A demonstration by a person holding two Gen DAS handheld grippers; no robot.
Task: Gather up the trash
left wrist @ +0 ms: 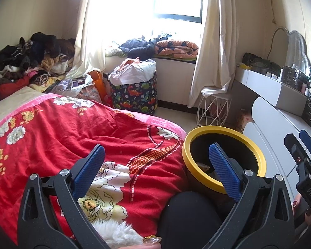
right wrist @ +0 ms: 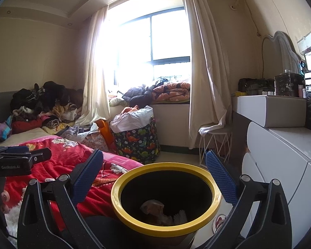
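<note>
Two grippers: both gaping wide, carrying nothing.
Left gripper (left wrist: 155,166): hovering over the red quilt (left wrist: 72,137), pads spread, nothing between them; the bin sitting at three o'clock of it.
Red quilt: showing no loose scrap in either view.
Bin (right wrist: 165,226): standing on the floor between bed and white drawers (right wrist: 284,166), yellow rim up.
Trash (right wrist: 155,207): lying crumpled at the bin's bottom, at six o'clock in the right wrist view, so some collecting likely done.
Right gripper (right wrist: 155,174): hanging spread directly above the bin mouth, looking just emptied.
Remaining: possibly more litter elsewhere; none identifiable here.
</note>
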